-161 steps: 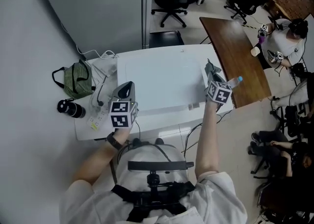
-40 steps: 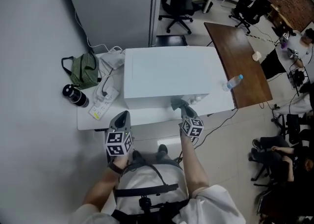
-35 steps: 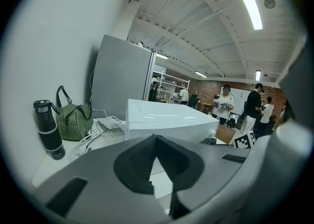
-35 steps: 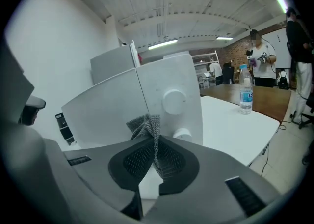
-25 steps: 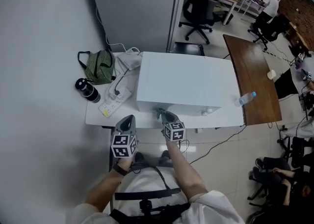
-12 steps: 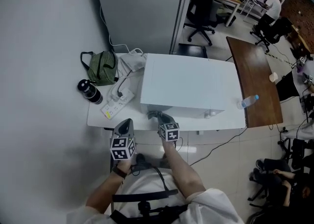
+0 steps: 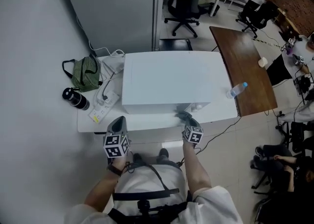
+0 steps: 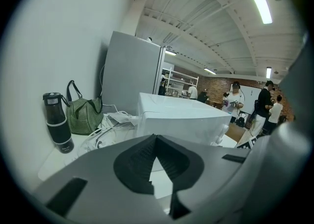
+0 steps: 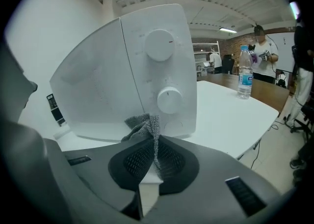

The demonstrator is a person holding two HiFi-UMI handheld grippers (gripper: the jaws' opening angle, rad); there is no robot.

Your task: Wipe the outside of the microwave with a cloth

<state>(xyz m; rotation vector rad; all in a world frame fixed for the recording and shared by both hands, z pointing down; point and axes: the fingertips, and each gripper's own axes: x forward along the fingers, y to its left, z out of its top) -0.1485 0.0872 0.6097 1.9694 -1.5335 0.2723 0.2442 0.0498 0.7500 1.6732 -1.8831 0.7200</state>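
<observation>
A white microwave (image 7: 169,79) stands on a white table (image 7: 93,124). Its front, with two round knobs (image 9: 160,45), fills the right gripper view. My right gripper (image 7: 186,119) is shut on a grey cloth (image 9: 142,126), held low at the microwave's front near the lower knob (image 9: 168,99). In the head view the cloth (image 7: 182,115) sits at the front right corner. My left gripper (image 7: 117,126) hangs shut and empty off the table's front edge, left of the microwave (image 8: 179,118).
A green striped bag (image 7: 84,73), a dark bottle (image 7: 73,98) and a white power strip with cables (image 7: 102,104) lie left of the microwave. A water bottle (image 7: 235,89) stands at the table's right end, beside a brown table (image 7: 243,66). People and office chairs are beyond.
My right gripper with the cloth has slid right along the microwave's front, from its left part to the knob side. The left gripper stays below the table edge.
</observation>
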